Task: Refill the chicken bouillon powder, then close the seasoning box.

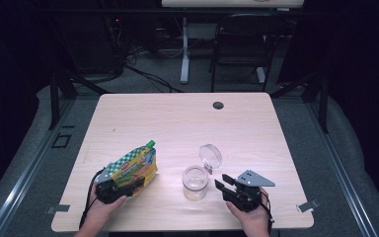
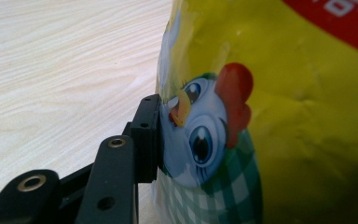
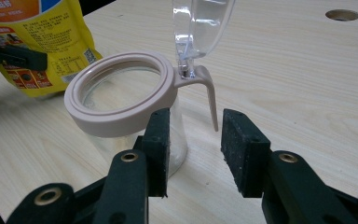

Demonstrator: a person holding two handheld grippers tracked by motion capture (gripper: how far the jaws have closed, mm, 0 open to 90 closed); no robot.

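Pouch point(image 1: 134, 167) sits clamped in left claw point(image 1: 128, 185).

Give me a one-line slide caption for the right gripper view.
Right claw open beside a clear jar with its hinged lid up, yellow pouch behind.

Worktop point(image 1: 177, 118): pale wood grain, rectangular, with a round cable hole point(image 1: 218, 105) near the far edge.
Near centre: clear jar point(image 1: 195, 183) stands upright on it, pinkish rim, hinged lid point(image 1: 210, 156) tipped open.
Near left: yellow pouch point(image 1: 134, 166), green cap pointing away.
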